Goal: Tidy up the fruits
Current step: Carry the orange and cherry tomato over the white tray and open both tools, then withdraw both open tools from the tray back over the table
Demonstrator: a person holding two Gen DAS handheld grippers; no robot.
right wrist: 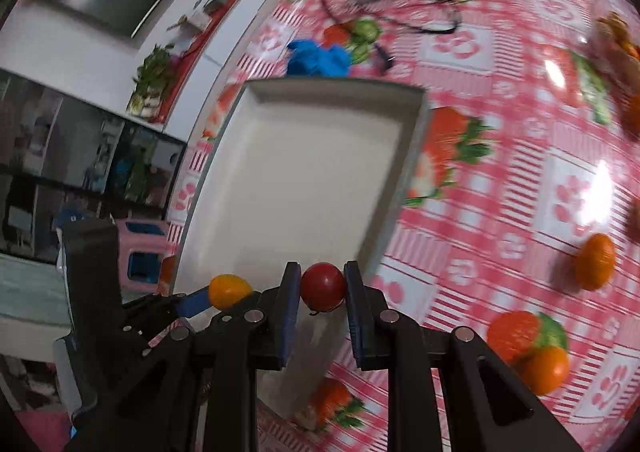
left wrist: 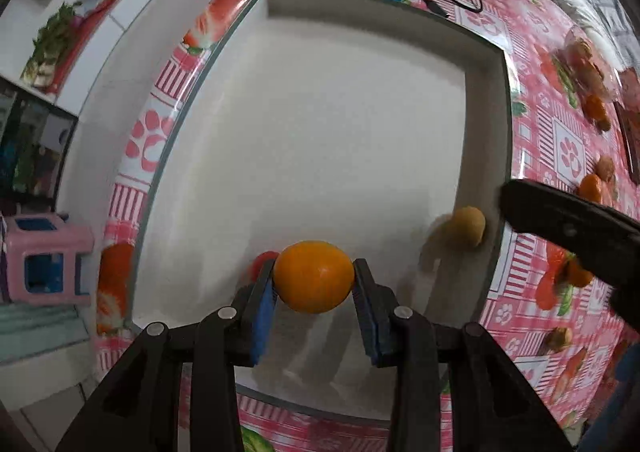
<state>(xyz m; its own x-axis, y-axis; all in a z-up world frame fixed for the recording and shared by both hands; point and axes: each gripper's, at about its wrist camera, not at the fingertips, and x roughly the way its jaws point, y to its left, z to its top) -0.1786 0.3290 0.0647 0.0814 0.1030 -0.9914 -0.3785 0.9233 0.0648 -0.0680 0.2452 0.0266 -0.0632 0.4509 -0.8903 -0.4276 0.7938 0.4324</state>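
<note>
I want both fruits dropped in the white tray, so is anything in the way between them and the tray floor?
Nothing visible blocks either. The left gripper holds the orange above the tray; a tan fruit sits off by the right wall. The right gripper holds the red fruit over the tray's near edge.

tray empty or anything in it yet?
Not empty: one tan fruit sits inside the tray by its right wall. The orange and tomato are held in tongs.
</note>
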